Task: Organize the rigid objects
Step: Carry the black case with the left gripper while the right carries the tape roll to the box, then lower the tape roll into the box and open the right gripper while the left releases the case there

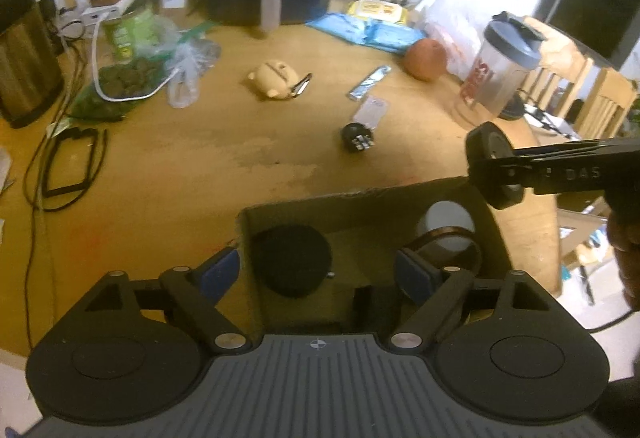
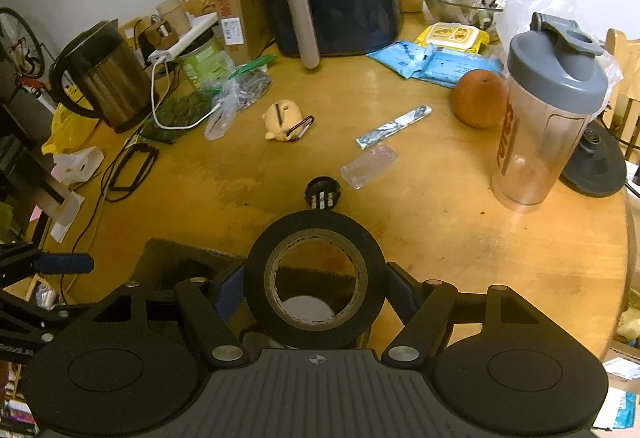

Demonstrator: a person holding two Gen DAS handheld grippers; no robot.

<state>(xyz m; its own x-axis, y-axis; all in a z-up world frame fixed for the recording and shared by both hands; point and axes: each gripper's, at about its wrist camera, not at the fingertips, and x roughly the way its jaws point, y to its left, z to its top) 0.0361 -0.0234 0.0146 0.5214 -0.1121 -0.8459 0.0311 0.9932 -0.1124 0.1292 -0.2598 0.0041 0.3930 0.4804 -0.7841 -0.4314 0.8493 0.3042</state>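
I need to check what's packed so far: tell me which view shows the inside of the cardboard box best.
The left wrist view: it looks straight into the cardboard box, showing a black disc and a brown-rimmed ring. The right wrist view shows only its near edge; the black tape roll hides the rest.

Black tape roll [image 2: 314, 278] up on edge over the cardboard box [image 1: 360, 203].
Round black disc [image 1: 294, 260] and white lid [image 1: 446, 222] already lie inside.

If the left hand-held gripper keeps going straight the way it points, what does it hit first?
Most likely the inside of the cardboard box: the open left hand-held gripper aims into it, toward the black round object on its floor. Depth is unclear, so it might meet bare box floor first.
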